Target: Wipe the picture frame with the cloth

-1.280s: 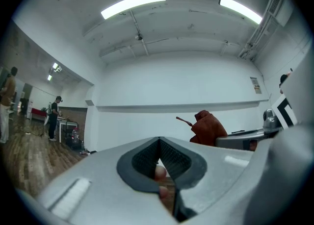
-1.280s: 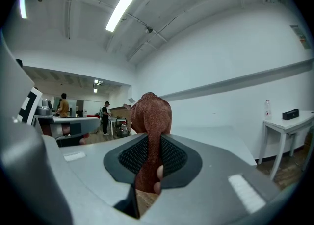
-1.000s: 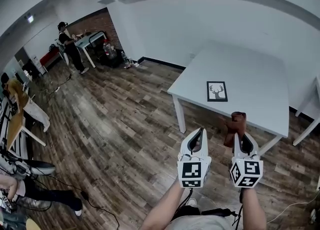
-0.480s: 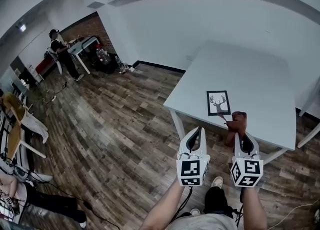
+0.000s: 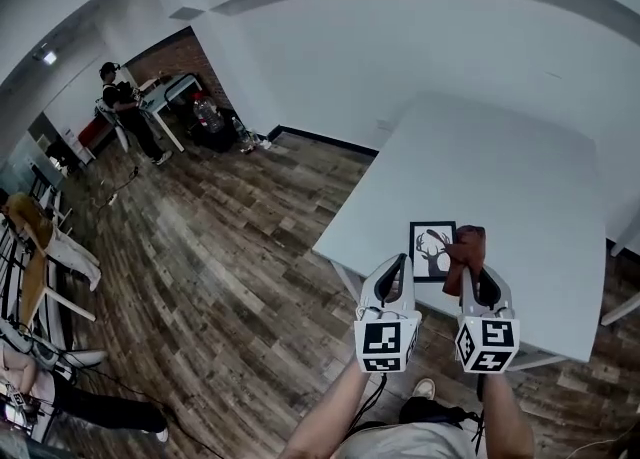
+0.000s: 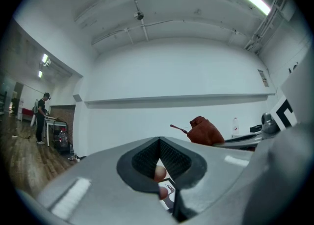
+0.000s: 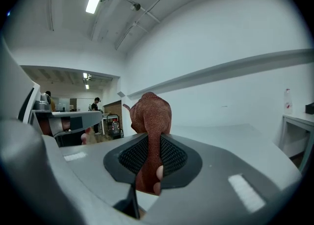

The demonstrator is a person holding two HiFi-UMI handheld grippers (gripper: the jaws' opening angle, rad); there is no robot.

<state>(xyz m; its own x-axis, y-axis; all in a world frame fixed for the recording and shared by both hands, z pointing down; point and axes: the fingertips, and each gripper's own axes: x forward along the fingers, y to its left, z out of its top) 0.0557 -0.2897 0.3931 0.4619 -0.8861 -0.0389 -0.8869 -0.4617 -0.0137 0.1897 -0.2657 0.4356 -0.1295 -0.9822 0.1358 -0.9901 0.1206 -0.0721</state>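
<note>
Currently both forearms (image 5: 322,415) reach forward from the lower edge of the head view, roughly parallel. They hold the two grippers side by side, pointing away from the body, with the marker cubes (image 5: 383,343) facing the camera. The left gripper (image 5: 393,269) sits just beside the right gripper (image 5: 478,275), not touching it, at about the same height and tilt.

Looking along the left gripper, I read its jaws as drawn together at the tips, with nothing clamped between the pads. Through the small gap behind the pads I think I see a sliver of the framed print, though it is too small to be sure.

The right gripper is closed on the cloth (image 5: 466,247). This rust-red bundle runs down between the pads and bunches up in a lump beyond the tips.

The picture frame (image 5: 432,250) is a black frame around a deer-head print. It lies flat on the white surface (image 5: 500,167), near that surface's closest edge. It is just ahead of the left gripper's tips and slightly toward the right gripper. The cloth hangs at the frame's right edge and overlaps it in the head view. I cannot tell whether cloth and frame actually touch.
</note>
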